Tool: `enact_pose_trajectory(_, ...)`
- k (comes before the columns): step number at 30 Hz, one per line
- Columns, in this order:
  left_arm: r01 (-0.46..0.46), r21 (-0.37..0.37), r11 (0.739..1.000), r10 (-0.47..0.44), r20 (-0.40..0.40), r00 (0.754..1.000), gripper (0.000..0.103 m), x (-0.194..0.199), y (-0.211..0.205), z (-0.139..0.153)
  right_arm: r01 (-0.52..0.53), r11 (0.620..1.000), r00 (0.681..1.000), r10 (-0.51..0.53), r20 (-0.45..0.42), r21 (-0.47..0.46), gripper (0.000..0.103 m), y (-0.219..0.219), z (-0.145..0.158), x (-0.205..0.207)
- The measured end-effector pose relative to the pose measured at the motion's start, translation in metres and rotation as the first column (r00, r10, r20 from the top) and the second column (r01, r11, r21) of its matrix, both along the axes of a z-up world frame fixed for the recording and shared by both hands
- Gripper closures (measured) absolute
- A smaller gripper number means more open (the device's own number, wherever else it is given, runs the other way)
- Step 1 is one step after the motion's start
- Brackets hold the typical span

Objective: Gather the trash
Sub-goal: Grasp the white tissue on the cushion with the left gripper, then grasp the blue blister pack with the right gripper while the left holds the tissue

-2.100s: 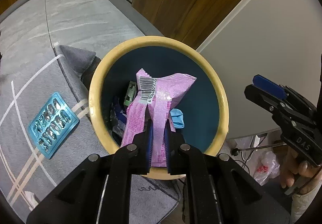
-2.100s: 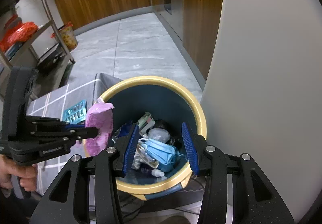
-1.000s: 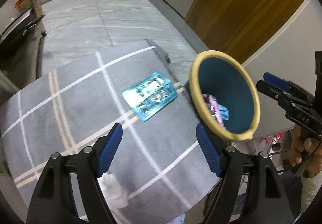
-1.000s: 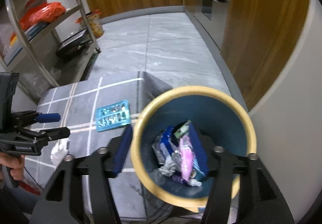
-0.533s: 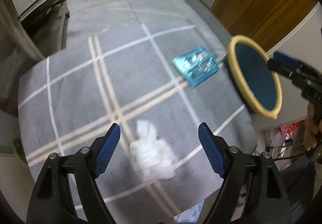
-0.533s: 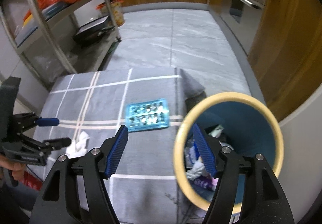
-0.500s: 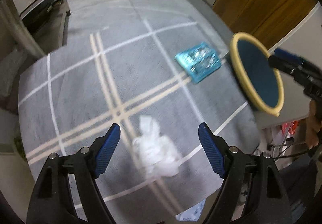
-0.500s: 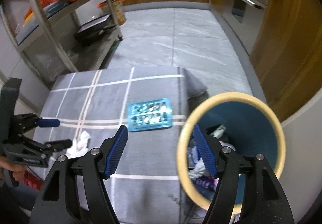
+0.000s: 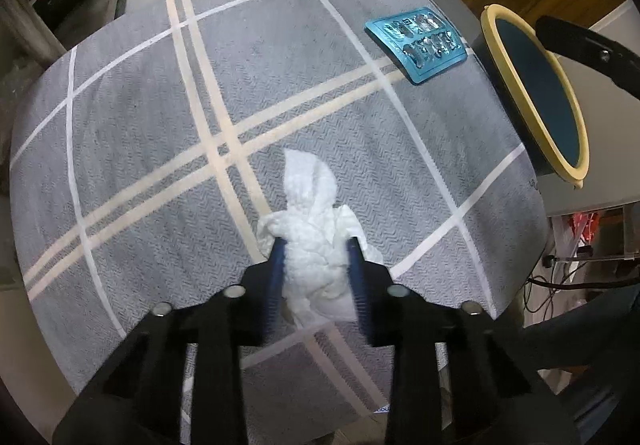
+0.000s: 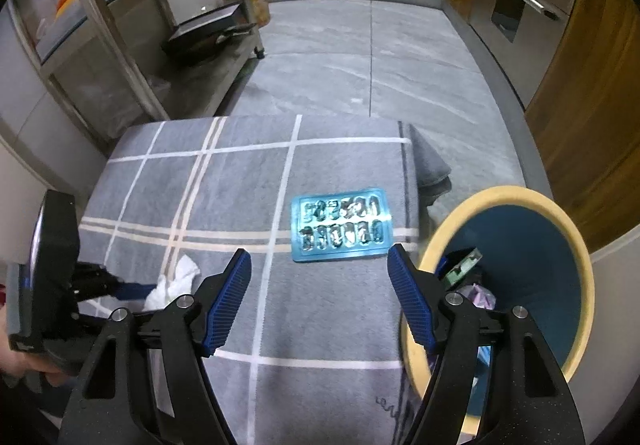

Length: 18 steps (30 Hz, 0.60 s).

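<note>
A crumpled white tissue (image 9: 308,221) (image 10: 176,279) lies on the grey checked cloth (image 9: 140,125). My left gripper (image 9: 316,245) points down over it and its jaws are closing, with both blue pads against the tissue's sides. A teal blister pack (image 9: 416,45) (image 10: 342,225) lies near the cloth's right edge. Beside it stands the yellow-rimmed blue bin (image 9: 548,105) (image 10: 500,195) holding several wrappers. My right gripper (image 10: 318,255) hovers open just in front of the blister pack, nothing between its fingers.
A metal shelf rack (image 10: 120,25) with an orange bag stands at the back left. Wooden cabinets (image 10: 592,125) line the right side. The cloth's corner (image 10: 430,165) hangs over the table edge next to the bin. Cables (image 9: 560,277) lie below the table.
My left gripper came down onto the tissue and its jaws closed in from wide open to touch it. My right gripper swung left from over the bin toward the blister pack.
</note>
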<state>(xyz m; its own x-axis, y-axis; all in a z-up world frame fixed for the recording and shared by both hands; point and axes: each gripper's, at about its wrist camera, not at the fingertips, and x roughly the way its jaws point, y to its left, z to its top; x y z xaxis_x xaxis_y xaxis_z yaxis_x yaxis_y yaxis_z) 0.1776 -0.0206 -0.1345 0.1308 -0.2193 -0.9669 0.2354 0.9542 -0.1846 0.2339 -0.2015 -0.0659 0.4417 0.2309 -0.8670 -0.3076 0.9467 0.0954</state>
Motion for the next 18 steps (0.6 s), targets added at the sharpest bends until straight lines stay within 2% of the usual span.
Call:
enact_pose_trajectory(5, -0.057, -0.041, 0.998, 0.059, 0.038, 0.998, 0.084, 0.004, 0.018, 0.013, -0.005, 1.0, 0.999, 0.004, -0.033, -0.01, 0.031, 0.009, -0.012, 0.006)
enact_pose_trajectory(9, -0.101, -0.072, 0.992, 0.107, 0.083, 0.991, 0.085, 0.009, 0.031, 0.031, 0.0, 1.0, 0.998, -0.001, -0.06, -0.016, 0.024, 0.014, -0.021, 0.01)
enact_pose_trajectory(18, -0.111, -0.148, 0.983, 0.131, 0.133, 0.982, 0.085, 0.016, 0.036, 0.064, 0.013, 1.0, 0.994, -0.016, -0.112, -0.023, 0.02, 0.029, -0.044, 0.028)
